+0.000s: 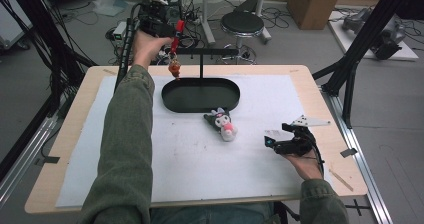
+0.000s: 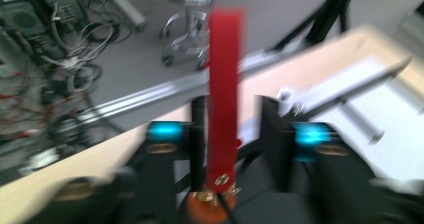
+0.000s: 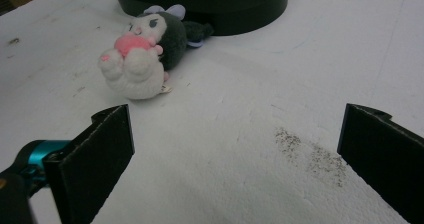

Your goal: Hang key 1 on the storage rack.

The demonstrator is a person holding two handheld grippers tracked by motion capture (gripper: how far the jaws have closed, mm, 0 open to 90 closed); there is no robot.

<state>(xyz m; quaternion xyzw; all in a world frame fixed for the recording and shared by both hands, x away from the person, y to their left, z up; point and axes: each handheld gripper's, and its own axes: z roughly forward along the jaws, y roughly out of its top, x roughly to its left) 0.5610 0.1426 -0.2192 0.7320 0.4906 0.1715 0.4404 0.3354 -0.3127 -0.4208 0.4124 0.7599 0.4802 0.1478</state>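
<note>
My left gripper (image 1: 175, 31) is raised over the table's back left edge, by the end of a black stand's crossbar (image 1: 210, 50). A red strap (image 2: 225, 84) runs between its jaws, with a gap showing on one side, and an orange charm (image 1: 174, 69) hangs from the strap. The left gripper view is blurred. A small black, white and pink plush toy (image 1: 222, 124) lies on the white mat in front of the stand's black oval tray (image 1: 200, 95). My right gripper (image 1: 277, 135) rests low at the right, open wide, pointing at the plush (image 3: 145, 49).
The white mat (image 1: 200, 174) covers most of the wooden table. Behind the table stand a round stool (image 1: 242, 24), a cardboard box (image 1: 312, 1) and tangled cables on the floor. Black frame posts (image 1: 360, 49) rise at the right side.
</note>
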